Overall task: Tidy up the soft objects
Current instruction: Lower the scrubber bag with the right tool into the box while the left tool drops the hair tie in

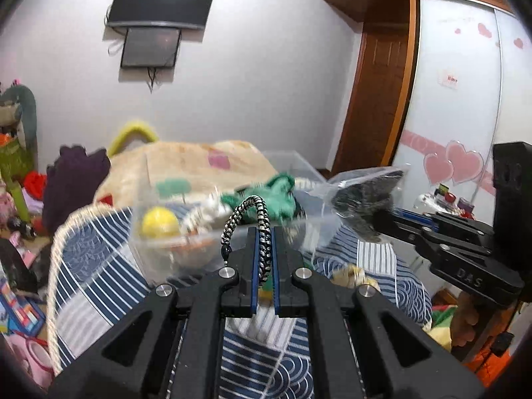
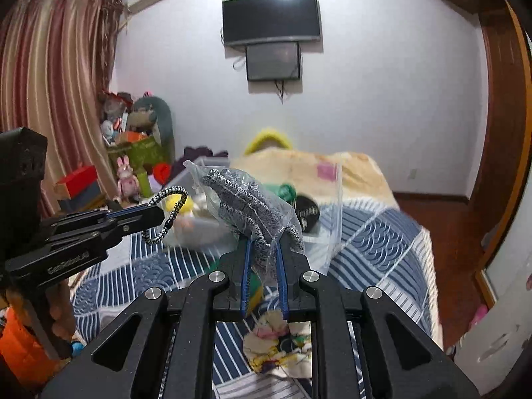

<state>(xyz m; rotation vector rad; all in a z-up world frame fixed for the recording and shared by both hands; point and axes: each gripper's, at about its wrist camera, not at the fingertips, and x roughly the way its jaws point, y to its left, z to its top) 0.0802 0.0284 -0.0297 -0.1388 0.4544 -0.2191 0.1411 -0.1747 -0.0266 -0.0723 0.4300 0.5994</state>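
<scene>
My left gripper (image 1: 264, 232) is shut on a black-and-white braided cord loop (image 1: 247, 211), held above the bed; it also shows in the right wrist view (image 2: 169, 212). My right gripper (image 2: 264, 244) is shut on a clear plastic bag with grey knitted fabric (image 2: 242, 199), seen at the right in the left wrist view (image 1: 359, 196). A clear plastic bin (image 1: 156, 249) on the bed holds a yellow ball (image 1: 159, 222), a green knitted item (image 1: 276, 196) and other soft things.
The bed has a blue striped patchwork cover (image 2: 375, 242) and a beige blanket (image 1: 186, 166). Plush toys and boxes (image 2: 133, 153) pile at the left by the curtain. A small floral pouch (image 2: 276, 342) lies near the bed's front. A wardrobe (image 1: 459, 99) stands at the right.
</scene>
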